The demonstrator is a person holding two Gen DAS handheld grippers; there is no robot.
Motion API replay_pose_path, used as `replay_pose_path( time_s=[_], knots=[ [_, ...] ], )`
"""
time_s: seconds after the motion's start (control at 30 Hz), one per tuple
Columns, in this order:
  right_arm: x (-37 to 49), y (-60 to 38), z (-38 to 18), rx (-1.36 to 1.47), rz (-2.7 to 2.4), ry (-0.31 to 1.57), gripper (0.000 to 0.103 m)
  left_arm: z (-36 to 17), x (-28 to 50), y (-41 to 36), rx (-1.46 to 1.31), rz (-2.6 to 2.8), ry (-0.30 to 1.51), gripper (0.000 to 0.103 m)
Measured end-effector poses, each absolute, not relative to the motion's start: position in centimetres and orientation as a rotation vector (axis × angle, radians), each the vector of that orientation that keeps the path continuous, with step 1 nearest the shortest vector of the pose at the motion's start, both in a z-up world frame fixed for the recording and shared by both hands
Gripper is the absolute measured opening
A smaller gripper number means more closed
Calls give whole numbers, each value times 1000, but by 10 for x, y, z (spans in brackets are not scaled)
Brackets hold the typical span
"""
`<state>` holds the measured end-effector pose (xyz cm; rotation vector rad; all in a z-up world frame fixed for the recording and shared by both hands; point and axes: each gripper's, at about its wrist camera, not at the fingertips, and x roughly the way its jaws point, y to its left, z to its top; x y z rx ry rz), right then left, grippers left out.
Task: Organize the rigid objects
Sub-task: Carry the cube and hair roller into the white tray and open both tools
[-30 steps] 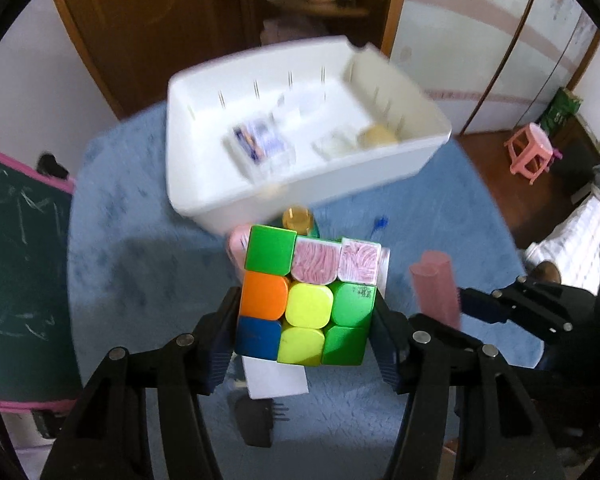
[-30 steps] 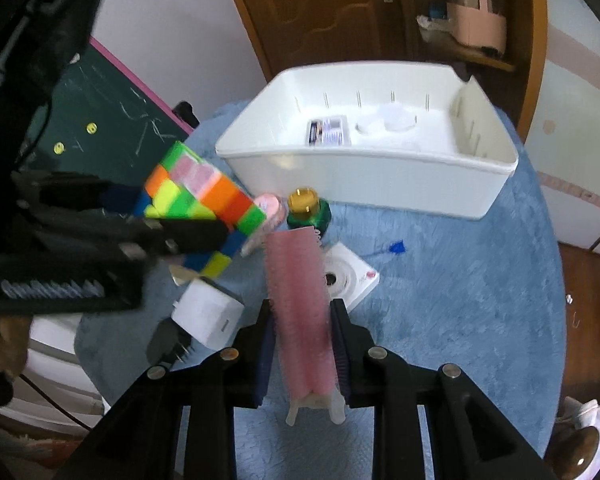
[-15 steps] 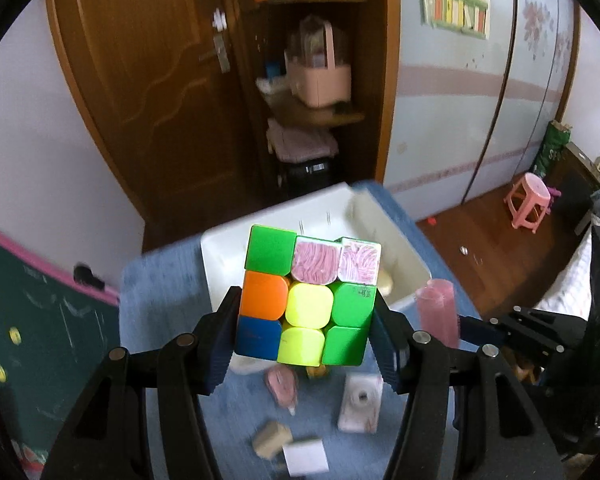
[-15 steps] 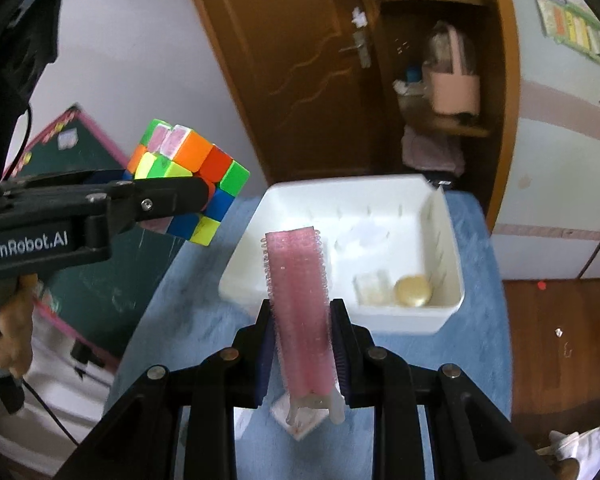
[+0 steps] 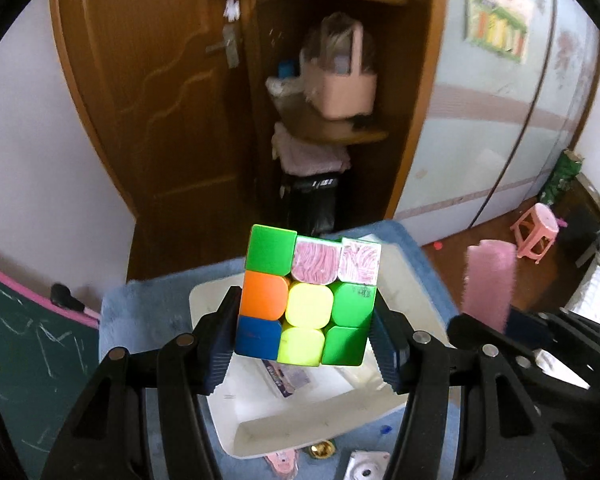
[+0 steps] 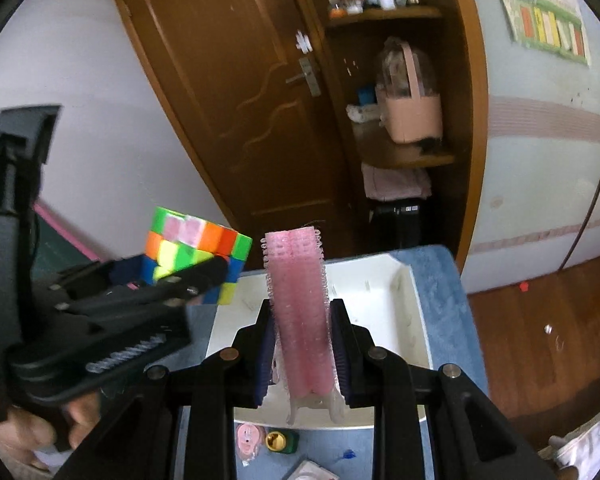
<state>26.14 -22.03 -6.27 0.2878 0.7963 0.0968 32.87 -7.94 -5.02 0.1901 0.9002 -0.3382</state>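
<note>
While my left tool (image 5: 306, 332) clamps the puzzle cube (image 5: 308, 300) and my right tool (image 6: 300, 344) pinches the pink hair roller (image 6: 298, 304), both above the white bin (image 6: 396, 300), I judge lowering inside its walls before releasing wisest.
</note>
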Motion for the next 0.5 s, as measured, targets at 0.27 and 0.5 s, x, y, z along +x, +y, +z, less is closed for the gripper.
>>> replay_pose_path(
  time_s=[0.27,0.5],
  knots=[
    [302,-214,-137,345,67,966,26,-125,364,-72,231,-280,1022,63],
    [308,-206,-186,337,34,1077,27,-170,375,-69,272,-258,1104,63]
  ],
)
